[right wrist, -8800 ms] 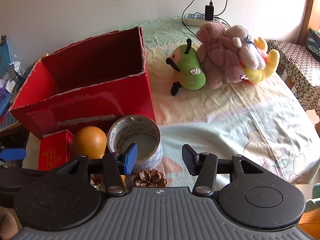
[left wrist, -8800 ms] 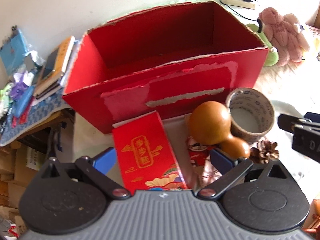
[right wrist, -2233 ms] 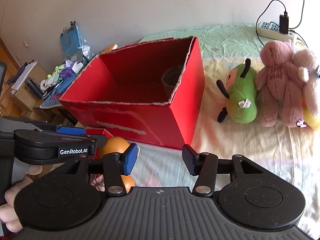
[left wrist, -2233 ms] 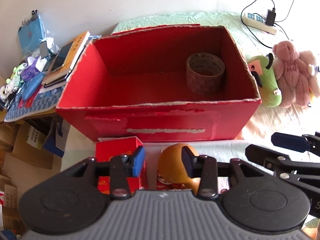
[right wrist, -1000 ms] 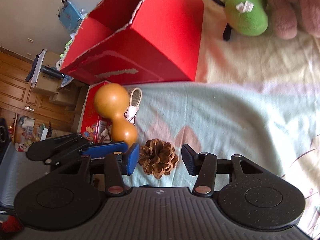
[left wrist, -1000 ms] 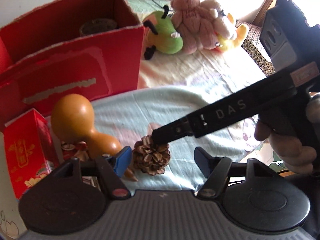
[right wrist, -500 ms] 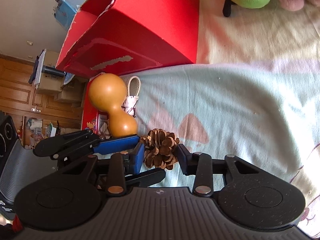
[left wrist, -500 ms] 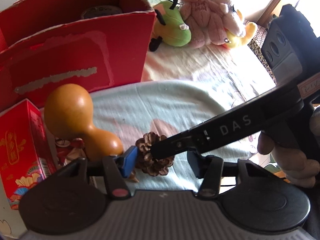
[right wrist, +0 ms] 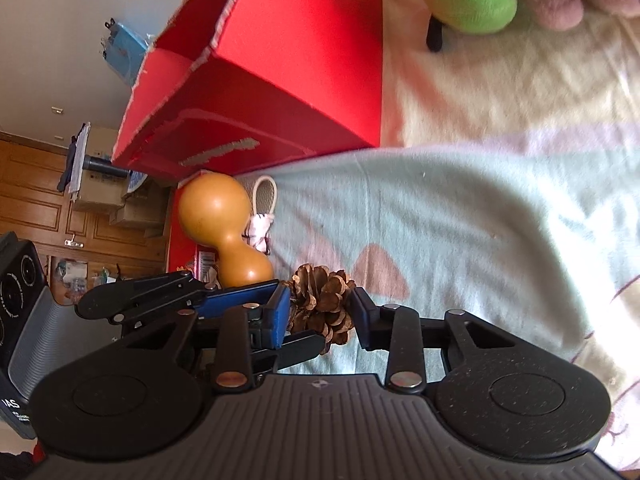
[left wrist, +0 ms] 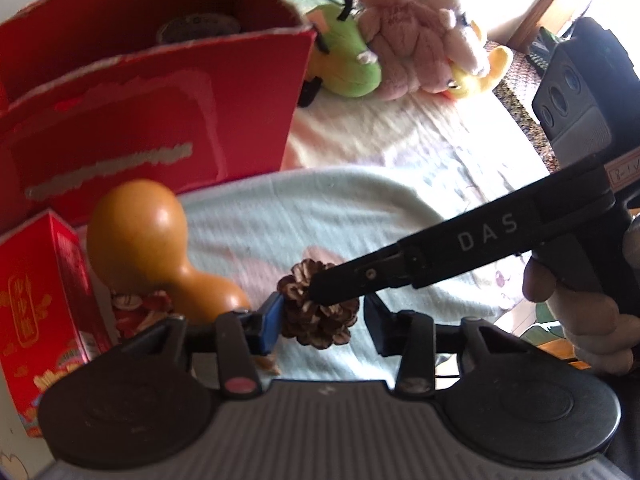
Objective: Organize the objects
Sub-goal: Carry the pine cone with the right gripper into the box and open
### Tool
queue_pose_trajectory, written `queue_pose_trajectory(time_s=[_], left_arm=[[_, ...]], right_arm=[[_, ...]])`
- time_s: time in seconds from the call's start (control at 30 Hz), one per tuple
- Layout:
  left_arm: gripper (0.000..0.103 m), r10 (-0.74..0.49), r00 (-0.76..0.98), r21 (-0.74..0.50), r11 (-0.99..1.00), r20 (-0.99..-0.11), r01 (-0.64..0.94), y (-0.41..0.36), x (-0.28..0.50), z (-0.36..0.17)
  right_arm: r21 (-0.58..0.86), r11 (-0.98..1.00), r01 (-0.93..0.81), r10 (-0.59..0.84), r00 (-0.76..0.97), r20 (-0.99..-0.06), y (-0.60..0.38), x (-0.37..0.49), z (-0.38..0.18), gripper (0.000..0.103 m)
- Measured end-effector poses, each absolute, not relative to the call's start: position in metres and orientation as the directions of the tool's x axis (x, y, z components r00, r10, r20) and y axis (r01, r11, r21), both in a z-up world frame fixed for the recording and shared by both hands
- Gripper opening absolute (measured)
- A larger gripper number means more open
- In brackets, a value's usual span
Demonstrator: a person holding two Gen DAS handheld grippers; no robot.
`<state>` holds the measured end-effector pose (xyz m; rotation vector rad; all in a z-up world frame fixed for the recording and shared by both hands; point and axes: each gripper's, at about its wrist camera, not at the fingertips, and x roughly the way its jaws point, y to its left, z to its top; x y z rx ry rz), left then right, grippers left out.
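Note:
A brown pine cone (right wrist: 322, 306) lies on the pale green cloth. My right gripper (right wrist: 322, 312) has closed its two pads onto the cone's sides. In the left wrist view the cone (left wrist: 316, 308) sits between my left gripper's (left wrist: 322, 322) fingers; the blue left pad touches it, the right pad stands apart. An orange gourd (left wrist: 160, 244) lies just left of the cone, beside a small red packet (left wrist: 36, 292). The big red box (left wrist: 152, 92) stands behind, with a tape roll (left wrist: 196, 26) inside.
Plush toys, green (left wrist: 348, 66) and pink (left wrist: 404, 60), lie right of the box on the cloth (right wrist: 480, 216). A power strip lies at the far edge. Cartons and wooden cabinets (right wrist: 36, 200) stand beyond the table's left edge.
My right gripper's pads have closed in onto the pine cone. My left gripper has come closer around the cone from the other side.

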<state>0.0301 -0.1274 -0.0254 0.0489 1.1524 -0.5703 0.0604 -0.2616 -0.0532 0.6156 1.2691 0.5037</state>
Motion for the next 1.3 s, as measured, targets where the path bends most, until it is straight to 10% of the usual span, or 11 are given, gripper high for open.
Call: queue_pose_trajectory(time_s=[0.87,1.3], left_arm=[[0.044,-0.63,0.433,-0.25,0.709,-0.645,0.659,-0.091,0.09,0.093],[0.043,-0.668,0.373,-0.415,0.714,-0.644,0.564,-0.045,0.169,0.055]], right_arm=[[0.492,0.858,-0.146,0.484,0.551,-0.68,-0.229,0.101,0.074,0.036],[0.369,0.912,-0.179,0.409,0.443,-0.798,-0.185,0.19,0.062,0.036]])
